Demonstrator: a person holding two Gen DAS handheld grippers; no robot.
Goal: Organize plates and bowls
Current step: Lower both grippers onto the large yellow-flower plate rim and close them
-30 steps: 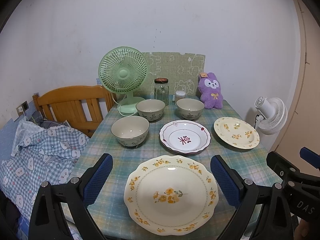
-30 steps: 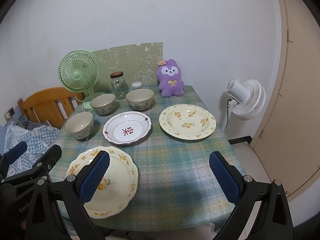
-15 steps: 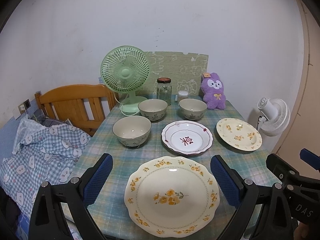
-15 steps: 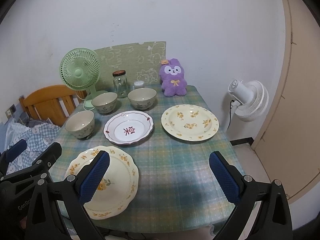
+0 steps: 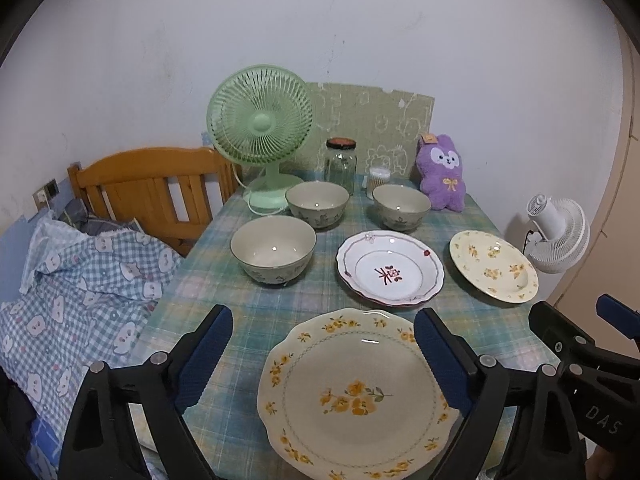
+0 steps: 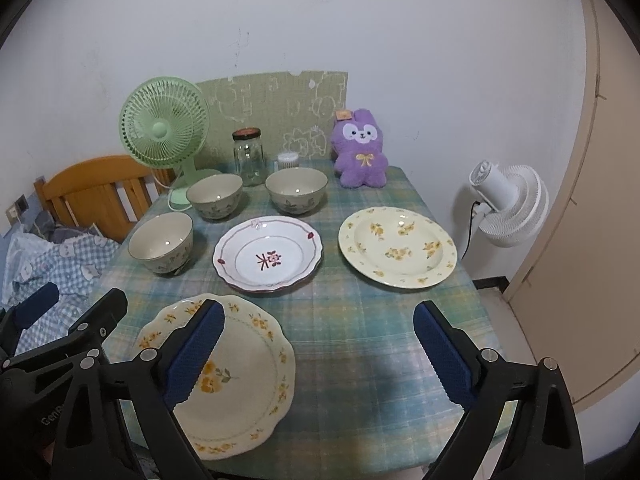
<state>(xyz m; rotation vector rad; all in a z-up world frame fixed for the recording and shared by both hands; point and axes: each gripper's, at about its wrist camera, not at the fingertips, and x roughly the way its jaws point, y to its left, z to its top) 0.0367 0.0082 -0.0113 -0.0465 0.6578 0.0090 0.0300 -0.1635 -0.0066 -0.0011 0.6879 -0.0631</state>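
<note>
On the checked tablecloth [image 5: 256, 300], at six o'clock, lay scalloped floral plate [image 5: 356, 396]; left gripper [image 5: 320, 360] closing, astride it without touching. Right gripper [image 6: 320, 356] gaped wide, empty.

White wall [image 5: 360, 20], perhaps a headboard [image 5: 148, 188]

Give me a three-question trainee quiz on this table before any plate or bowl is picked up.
1. How many bowls stand on the table?
2. True or false: the left gripper grips the near floral plate.
3. Which thing lies between the nearest bowl and the far floral plate? A glass jar, B red-rimmed plate, C purple plush

Key: 1. Three. 2. False: its jaws are closing, the plate's right edge behind one finger, no pad touching it. 3. B, the red-rimmed plate.
</note>
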